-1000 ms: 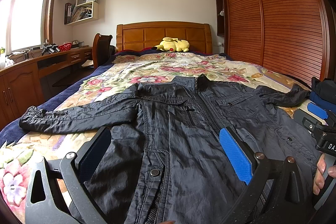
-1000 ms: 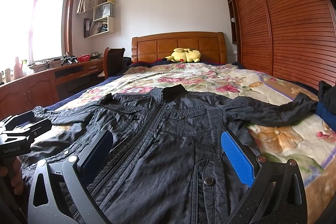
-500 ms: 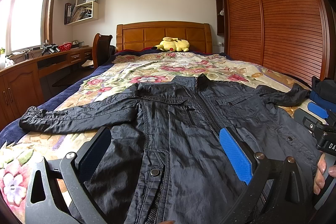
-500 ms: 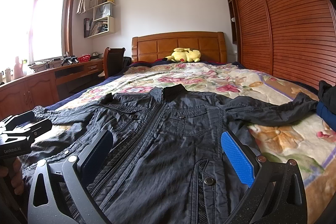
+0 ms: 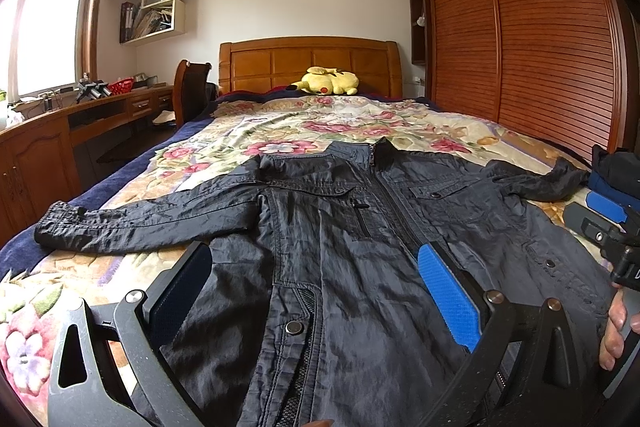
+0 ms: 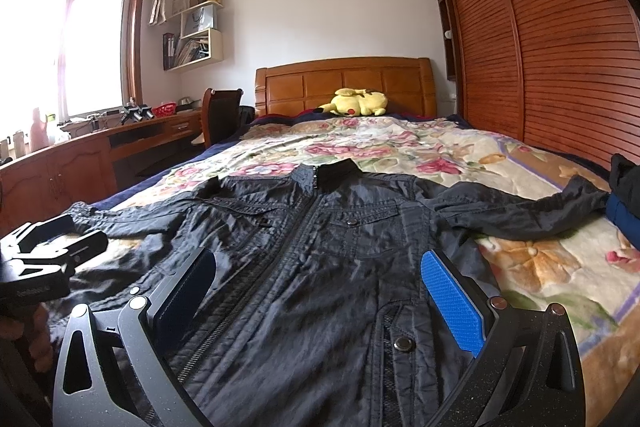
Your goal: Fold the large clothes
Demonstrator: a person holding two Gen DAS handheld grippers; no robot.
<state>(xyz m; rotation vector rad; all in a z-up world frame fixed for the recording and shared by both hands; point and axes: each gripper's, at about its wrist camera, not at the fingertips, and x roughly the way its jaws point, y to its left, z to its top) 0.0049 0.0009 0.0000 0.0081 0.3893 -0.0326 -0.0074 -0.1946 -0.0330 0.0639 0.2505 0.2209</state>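
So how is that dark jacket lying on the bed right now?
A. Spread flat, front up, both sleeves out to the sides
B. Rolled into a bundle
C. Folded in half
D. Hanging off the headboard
A: the jacket lies open and flat on the bed, zipper facing up, with one sleeve stretched to each side.

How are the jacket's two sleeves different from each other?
The left sleeve lies straight and flat toward the bed's edge; the right sleeve bends and rumples, its cuff end lifted. The left sleeve ends on bare bedspread; the right sleeve reaches a dark clothes pile. Both are dark, wrinkled, spread outward.
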